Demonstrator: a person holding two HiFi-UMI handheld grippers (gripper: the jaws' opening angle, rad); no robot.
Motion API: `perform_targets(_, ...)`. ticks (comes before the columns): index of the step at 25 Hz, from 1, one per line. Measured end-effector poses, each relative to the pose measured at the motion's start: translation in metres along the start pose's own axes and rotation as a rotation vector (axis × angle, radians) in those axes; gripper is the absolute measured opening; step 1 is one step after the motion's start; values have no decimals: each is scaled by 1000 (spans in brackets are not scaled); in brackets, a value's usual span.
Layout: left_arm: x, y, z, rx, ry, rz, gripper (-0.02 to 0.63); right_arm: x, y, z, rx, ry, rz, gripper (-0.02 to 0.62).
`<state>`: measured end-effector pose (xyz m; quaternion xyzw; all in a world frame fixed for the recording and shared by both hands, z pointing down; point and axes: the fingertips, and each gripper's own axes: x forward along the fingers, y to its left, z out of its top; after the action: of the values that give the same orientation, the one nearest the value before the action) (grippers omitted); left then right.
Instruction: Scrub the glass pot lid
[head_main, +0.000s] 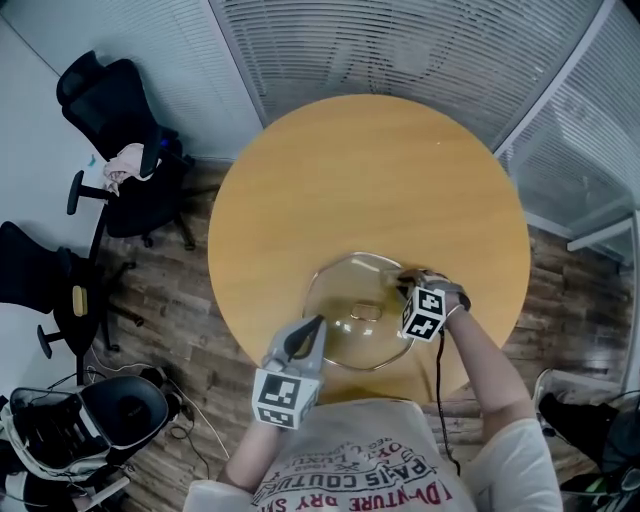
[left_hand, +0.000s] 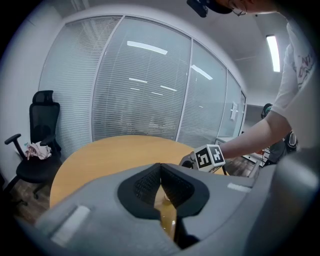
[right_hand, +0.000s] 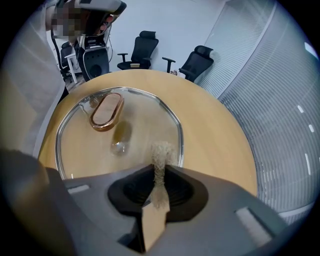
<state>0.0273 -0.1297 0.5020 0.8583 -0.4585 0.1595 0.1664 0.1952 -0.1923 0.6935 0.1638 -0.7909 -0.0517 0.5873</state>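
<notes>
Nearest to the head camera is the person's white printed shirt (head_main: 370, 470), and just beyond it both grippers reach onto the round wooden table (head_main: 370, 170). The glass pot lid (head_main: 345, 285) lies flat on the near part of this table, a little right of its middle, with its copper-coloured loop handle (head_main: 365, 312) pointing up.

At the lid's near-left rim is the left gripper (head_main: 316, 325). In the left gripper view its dark pads (left_hand: 145, 185) are pressed together at the tips, and a thin shiny amber strip shows between them lower down; this appears to be the rim of the lid, clamped.

At the lid's right rim is the right gripper (head_main: 405, 282). Its jaws are closed on a beige fibrous scrubbing pad (right_hand: 161, 157), which sticks out past the jaw tips. The pad's end is at the steel edge of the lid; whether it presses on the glass, I cannot tell.

On the floor to the left of the table stand two black office chairs (head_main: 135, 150), well apart from it. The farther chair carries a crumpled pink cloth (head_main: 122, 165).
</notes>
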Motion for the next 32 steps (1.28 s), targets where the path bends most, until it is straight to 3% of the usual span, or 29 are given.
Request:
perform_targets(11, 3, -15, 1, 31, 8, -91, 8, -17, 27, -21, 97, 11, -38, 63)
perform_targets(18, 2, -26, 0, 43, 15, -154, 8, -29, 55, -35, 214, 32, -45, 63)
perform_targets(32, -29, -29, -10, 70, 16, -248, 8, -44, 111, -28, 378, 97, -104, 63)
